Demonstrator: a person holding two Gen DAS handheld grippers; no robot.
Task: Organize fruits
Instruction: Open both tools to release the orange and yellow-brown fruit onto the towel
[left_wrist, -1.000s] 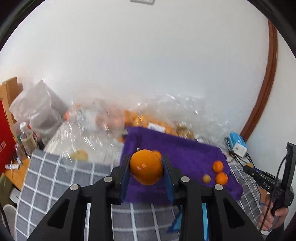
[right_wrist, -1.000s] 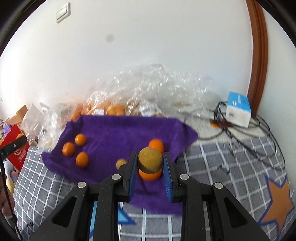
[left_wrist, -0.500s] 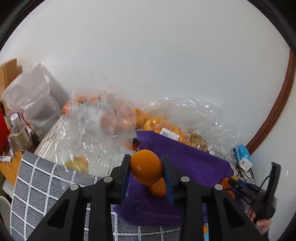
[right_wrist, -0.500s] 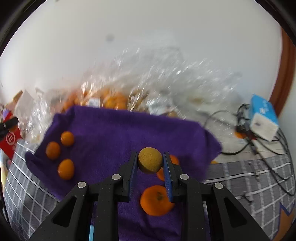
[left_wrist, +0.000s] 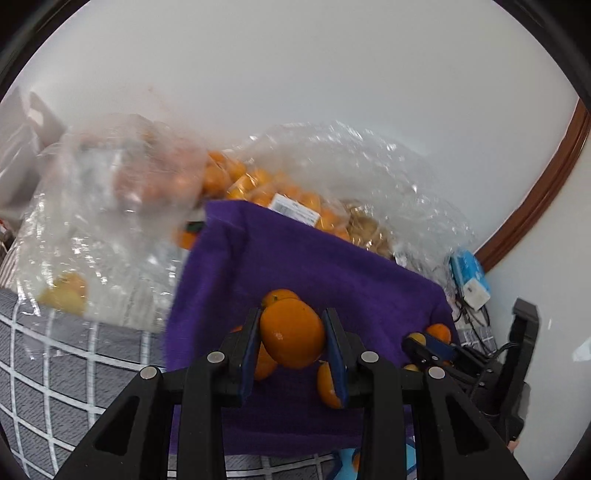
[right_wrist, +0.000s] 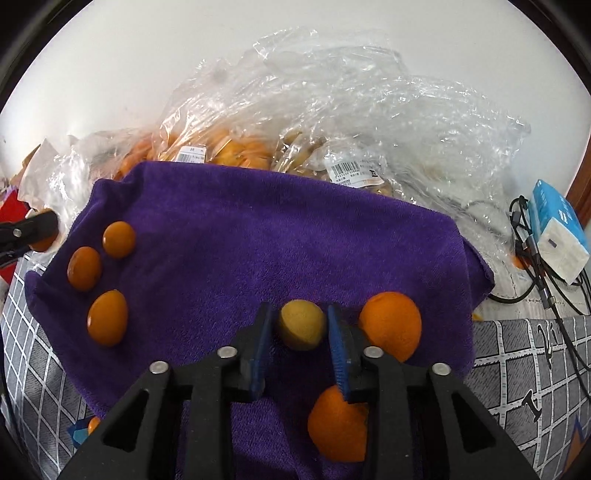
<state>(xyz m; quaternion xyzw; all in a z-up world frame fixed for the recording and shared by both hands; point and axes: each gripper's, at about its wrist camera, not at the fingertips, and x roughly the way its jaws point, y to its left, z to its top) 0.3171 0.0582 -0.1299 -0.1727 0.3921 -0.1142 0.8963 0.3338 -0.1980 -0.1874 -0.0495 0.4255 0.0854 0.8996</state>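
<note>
A purple towel lies on the checked cloth. My left gripper is shut on a large orange just above the towel's left part, where other oranges lie close below it. My right gripper is shut on a small yellow-brown fruit low over the towel's right part. Two big oranges lie beside it. Three small oranges lie in a row on the towel's left side.
Clear plastic bags of fruit are piled against the white wall behind the towel. A blue and white box with cables sits at the right. The grey checked cloth surrounds the towel.
Both grippers have moved forward and down over the towel with their fruit still held. The left one came from the towel's left edge to over the oranges there.
</note>
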